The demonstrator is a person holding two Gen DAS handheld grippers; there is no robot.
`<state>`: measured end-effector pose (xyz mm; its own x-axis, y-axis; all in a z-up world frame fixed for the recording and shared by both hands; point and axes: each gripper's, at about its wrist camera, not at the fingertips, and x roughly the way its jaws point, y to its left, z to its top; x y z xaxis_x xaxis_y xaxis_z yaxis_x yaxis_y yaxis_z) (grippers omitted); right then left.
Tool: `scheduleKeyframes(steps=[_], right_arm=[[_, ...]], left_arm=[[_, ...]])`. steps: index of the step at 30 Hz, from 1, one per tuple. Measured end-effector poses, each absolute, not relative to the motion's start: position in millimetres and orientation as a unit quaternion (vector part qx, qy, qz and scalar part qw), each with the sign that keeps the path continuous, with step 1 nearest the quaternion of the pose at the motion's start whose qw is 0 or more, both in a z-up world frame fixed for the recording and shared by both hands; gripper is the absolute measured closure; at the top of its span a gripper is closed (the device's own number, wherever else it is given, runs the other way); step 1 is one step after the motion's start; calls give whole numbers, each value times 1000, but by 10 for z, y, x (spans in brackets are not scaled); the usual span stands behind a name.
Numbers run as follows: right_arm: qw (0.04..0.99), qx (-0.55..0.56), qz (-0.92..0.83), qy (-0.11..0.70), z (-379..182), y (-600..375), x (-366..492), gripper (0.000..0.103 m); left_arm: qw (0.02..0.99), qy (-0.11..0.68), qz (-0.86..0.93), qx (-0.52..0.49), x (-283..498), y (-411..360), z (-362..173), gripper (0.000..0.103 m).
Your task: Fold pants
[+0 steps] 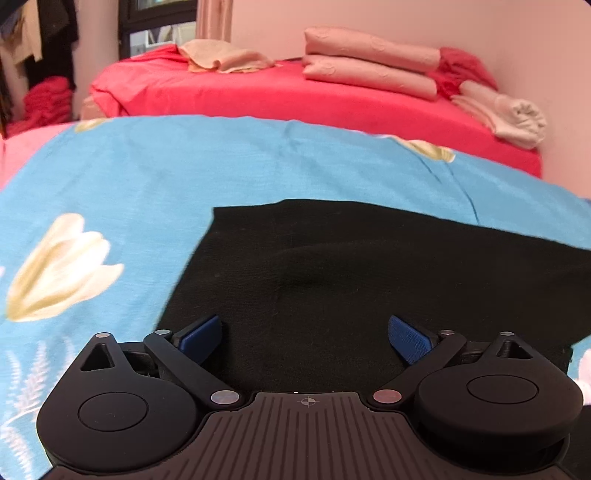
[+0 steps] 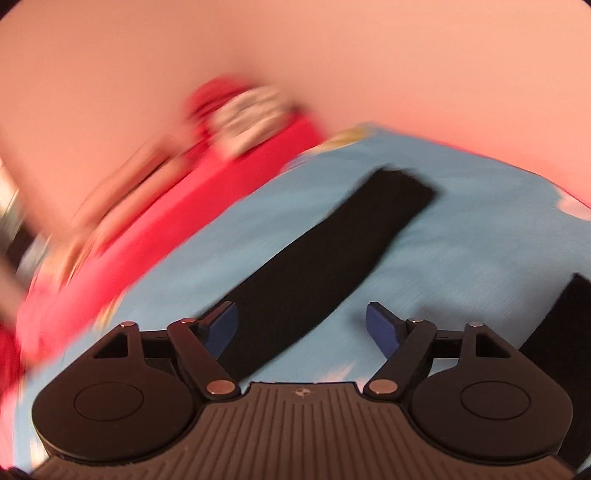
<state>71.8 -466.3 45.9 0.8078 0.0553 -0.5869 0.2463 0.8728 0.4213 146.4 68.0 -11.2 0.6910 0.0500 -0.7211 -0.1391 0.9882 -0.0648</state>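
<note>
Black pants [image 1: 351, 273] lie flat on a blue floral bedsheet [image 1: 147, 177]. In the left wrist view my left gripper [image 1: 304, 332] is open and empty, just above the wide upper part of the pants. In the right wrist view, which is motion-blurred, one black pant leg [image 2: 332, 254] runs diagonally away from me, and the other leg [image 2: 561, 332] shows at the right edge. My right gripper [image 2: 301, 325] is open and empty above the near end of the leg and the sheet [image 2: 461, 251].
A red bed [image 1: 295, 96] stands behind the blue sheet, with stacked folded pink blankets [image 1: 373, 62], a beige cloth [image 1: 221, 57] and rolled towels [image 1: 513, 114]. A pink wall [image 2: 295, 55] lies beyond. Hanging clothes [image 1: 40, 33] are at the far left.
</note>
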Motion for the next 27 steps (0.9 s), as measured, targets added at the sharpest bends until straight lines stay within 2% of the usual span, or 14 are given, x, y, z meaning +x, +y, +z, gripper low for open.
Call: scheduleKeyframes(steps=[5,11,17,23,27], right_arm=[[934,114,85,329,551,-3571,261,17],[934,1,148,324,394,-2678,-221,17],[896,-25,155,415,-4,-2500,-345,18],[911,5,147,386,177,-2659,-580,15],[909,18,127,396,128,-2751,-585,15]], left_arm=[[921,382,73,-33,1149,646,46,0],[918,383,99,-1,857,690,87,0],[909,404,106,7,726,779,-13,0],[907,409,103,-11,628,847,-45,0],[906,409,103,-11,596,844,-42,0]])
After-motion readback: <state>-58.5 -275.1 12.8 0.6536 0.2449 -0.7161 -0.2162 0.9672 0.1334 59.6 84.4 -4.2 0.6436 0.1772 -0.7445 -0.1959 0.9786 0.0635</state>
